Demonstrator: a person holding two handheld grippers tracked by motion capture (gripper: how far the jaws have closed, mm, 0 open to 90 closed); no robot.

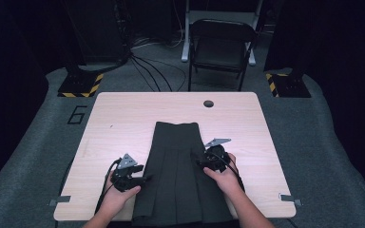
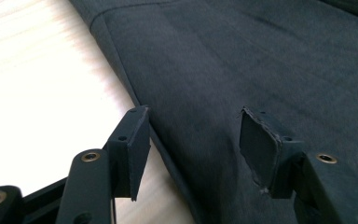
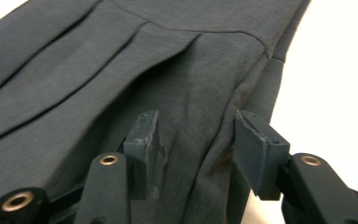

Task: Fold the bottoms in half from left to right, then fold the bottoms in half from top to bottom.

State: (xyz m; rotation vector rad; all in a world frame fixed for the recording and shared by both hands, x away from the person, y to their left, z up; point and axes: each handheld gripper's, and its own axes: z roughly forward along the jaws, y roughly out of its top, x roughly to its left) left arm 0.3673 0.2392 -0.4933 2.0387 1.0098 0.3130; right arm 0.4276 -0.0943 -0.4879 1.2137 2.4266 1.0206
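A dark pleated garment (image 1: 176,171) lies flat down the middle of the light wooden table (image 1: 123,118), its near end hanging over the front edge. My left gripper (image 1: 142,180) sits at the garment's left edge; in the left gripper view its jaws (image 2: 193,116) stand open just above the cloth (image 2: 261,60), one pad over the table and one over the fabric. My right gripper (image 1: 201,164) is at the garment's right edge. Its jaws (image 3: 196,119) are open, and a raised ridge of cloth (image 3: 121,70) runs between the pads without being pinched.
A round cable hole (image 1: 208,103) is in the table near its far edge. Beyond the table stands a dark folding chair (image 1: 221,47). Two stand bases with yellow-black stripes (image 1: 81,84) (image 1: 287,83) and cables lie on the floor.
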